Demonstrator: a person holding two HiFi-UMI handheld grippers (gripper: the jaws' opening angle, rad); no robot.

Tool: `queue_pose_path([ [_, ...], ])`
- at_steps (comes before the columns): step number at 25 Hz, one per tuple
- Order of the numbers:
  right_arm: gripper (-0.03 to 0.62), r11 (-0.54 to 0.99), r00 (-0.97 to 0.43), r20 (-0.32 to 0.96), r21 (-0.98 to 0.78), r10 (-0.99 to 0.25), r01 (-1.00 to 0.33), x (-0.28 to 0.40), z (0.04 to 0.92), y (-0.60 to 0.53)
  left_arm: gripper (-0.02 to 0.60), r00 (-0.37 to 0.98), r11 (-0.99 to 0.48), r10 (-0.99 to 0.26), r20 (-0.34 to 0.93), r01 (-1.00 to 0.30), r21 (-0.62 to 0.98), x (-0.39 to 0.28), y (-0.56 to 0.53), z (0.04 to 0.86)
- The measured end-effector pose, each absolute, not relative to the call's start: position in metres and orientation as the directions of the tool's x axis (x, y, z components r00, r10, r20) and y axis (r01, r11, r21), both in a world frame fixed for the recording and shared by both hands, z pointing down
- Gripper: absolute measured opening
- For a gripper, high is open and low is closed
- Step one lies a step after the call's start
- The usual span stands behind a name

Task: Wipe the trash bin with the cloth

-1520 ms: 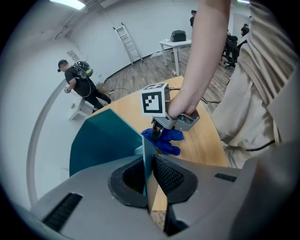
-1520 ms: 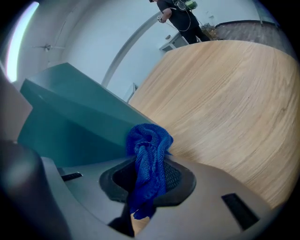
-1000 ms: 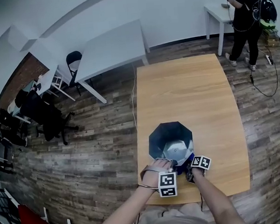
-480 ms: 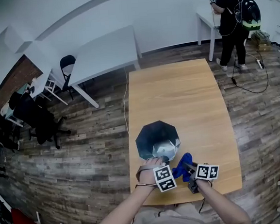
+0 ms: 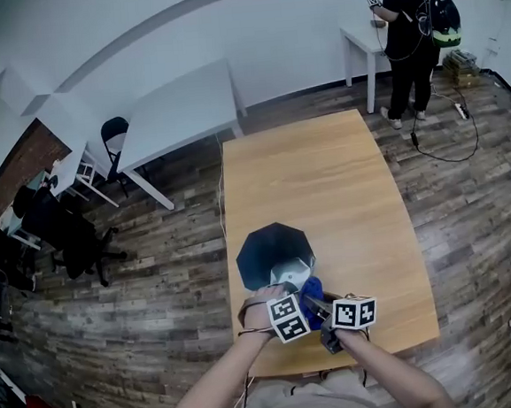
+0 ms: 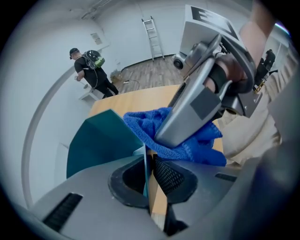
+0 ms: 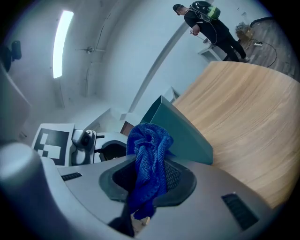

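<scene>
looped-pile cloth [image 7: 149, 154], matt bin [image 7: 183, 131], smooth wood table [image 7: 243, 122]

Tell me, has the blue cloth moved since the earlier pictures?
Yes. The blue cloth, clamped in the right gripper, has risen from low beside the trash bin to its near rim in the head view.

From up here I see the wooden table [image 5: 325, 184] with the dark bin [image 5: 273, 249] standing near its front edge. My left gripper [image 5: 291, 286] meets the bin's near rim. My right gripper [image 5: 315, 301] is just beside it, the blue cloth [image 5: 312, 289] bunched at its tip against the bin. Well apart, a person [image 5: 411, 25] stands at a white table [image 5: 361, 38].
</scene>
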State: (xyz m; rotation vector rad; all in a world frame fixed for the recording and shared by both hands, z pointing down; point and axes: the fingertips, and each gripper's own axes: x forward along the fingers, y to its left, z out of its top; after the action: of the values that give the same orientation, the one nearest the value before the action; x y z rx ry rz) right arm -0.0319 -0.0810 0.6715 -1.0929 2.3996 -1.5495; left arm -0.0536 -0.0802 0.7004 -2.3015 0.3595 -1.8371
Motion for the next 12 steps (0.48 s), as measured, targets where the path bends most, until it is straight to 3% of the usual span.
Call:
queue_pose_path([
  [5, 0.083, 0.2, -0.732, 0.308, -0.833, -0.607, -0.516, -0.036, 0.683, -0.088, 0.038, 0.215, -0.962, -0.272, 0.938, -0.056, -0.266, -0.056, -0.078, 0.7],
  [12, 0.083, 0.139, -0.712, 0.431, -0.796, -0.555, -0.59, -0.042, 0.744, -0.091, 0.035, 0.218, -0.969, -0.248, 0.944, -0.058, -0.241, -0.052, -0.079, 0.7],
])
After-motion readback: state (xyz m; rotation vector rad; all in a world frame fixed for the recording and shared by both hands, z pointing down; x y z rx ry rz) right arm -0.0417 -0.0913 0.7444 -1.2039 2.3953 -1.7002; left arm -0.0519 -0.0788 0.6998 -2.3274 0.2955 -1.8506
